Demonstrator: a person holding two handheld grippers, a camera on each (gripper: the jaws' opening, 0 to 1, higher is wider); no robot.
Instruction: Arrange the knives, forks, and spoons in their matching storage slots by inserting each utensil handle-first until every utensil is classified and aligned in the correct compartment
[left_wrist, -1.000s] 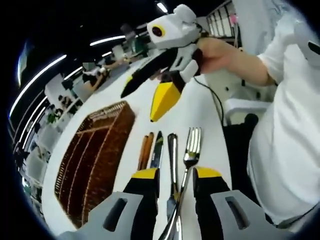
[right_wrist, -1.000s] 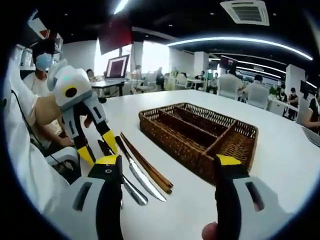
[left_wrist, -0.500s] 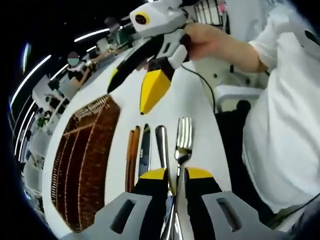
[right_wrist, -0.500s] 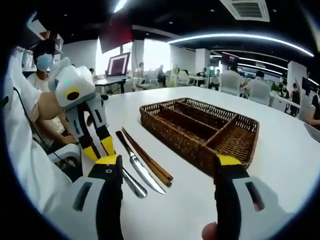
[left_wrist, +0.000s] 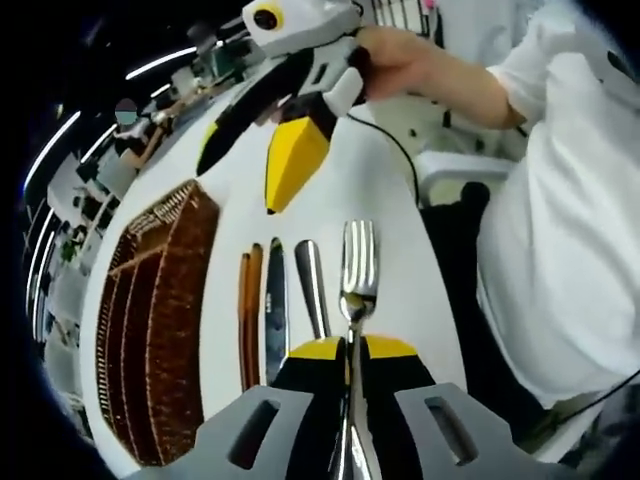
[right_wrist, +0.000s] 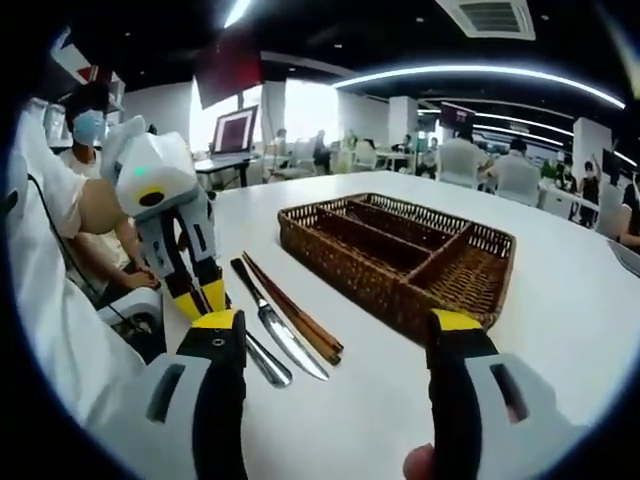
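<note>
The left gripper was clamped on the handle of a fork, its 2 yellow-tipped jaws pressed together around the metal stem, the tines pointing away from the camera in the left gripper view. Just beside the fork on the white table lay a spoon, then a knife and a pair of brown chopsticks, all side by side and roughly parallel. Beyond the chopsticks stood a brown wicker tray divided into long compartments; no utensil could be seen inside it.

The right gripper hung above the table with its jaws spread wide and nothing between them. In the right gripper view the wicker tray sat ahead and to the right, showing 3 long slots and 1 shorter cross slot at the near end. The knife and chopsticks rested on the table to the tray's left, the spoon partly hidden behind the near jaw. The left gripper stood at the left with its tips down near the utensils, held in a person's hand. A person's white sleeve filled the right of the left gripper view.
</note>
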